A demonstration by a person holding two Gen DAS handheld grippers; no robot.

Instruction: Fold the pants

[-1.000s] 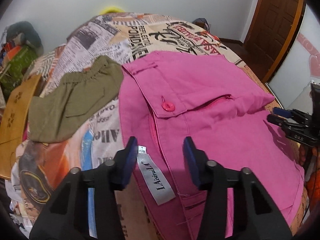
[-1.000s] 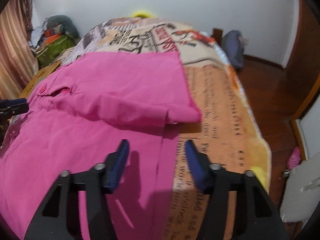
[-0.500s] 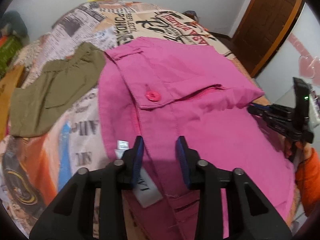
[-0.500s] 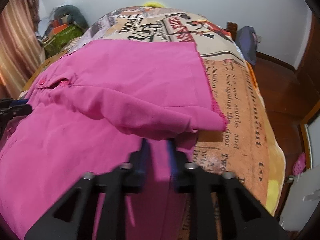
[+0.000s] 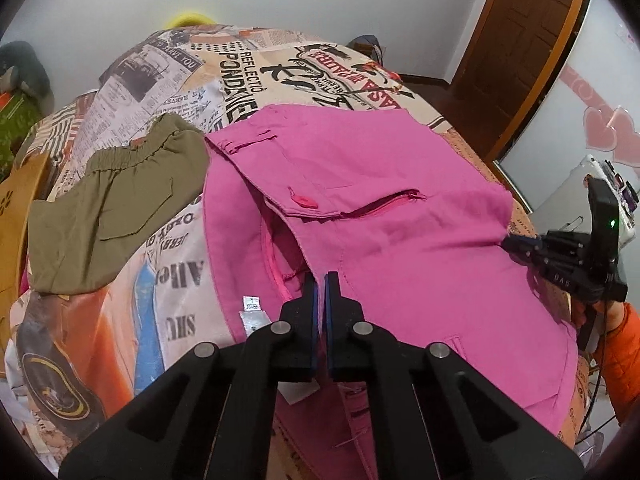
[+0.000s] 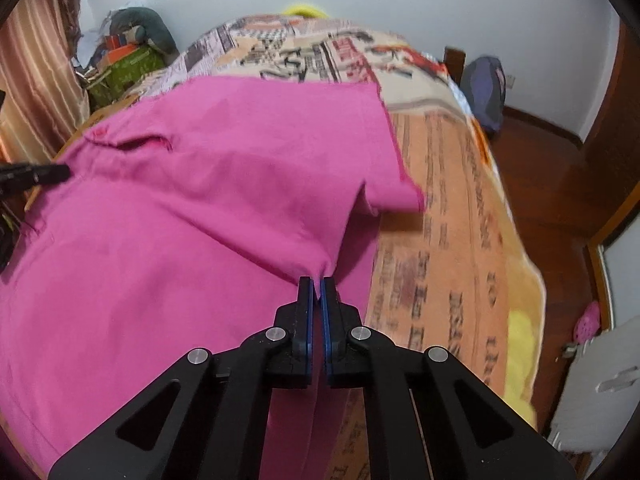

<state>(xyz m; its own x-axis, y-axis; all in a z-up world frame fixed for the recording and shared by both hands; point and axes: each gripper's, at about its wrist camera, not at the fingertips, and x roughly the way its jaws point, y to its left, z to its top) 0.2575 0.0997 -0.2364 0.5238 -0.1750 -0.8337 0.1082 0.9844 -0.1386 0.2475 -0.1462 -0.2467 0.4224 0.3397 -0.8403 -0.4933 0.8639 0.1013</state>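
Left gripper point(image 5: 320, 280) low over the bed, clamped on the pink pants point(image 5: 400, 248) at the waistband; right gripper point(image 6: 319, 283) pinching the leg edge (fabric pulled up to it). Pants lie across the newsprint bedspread point(image 5: 176, 272), olive shorts point(image 5: 108, 208) beside. Wooden door point(image 5: 524, 52), white walls. Bedspread print reads "REFLECTIO".

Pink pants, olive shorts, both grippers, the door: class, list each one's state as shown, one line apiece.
Pink pants: partly folded on the bed, button undone, pinched at two spots.
Olive shorts: lying loose beside the pants, untouched.
Left gripper: shut on the pants near the waistband.
Right gripper: shut on a lifted fold of the pants.
Door: closed.
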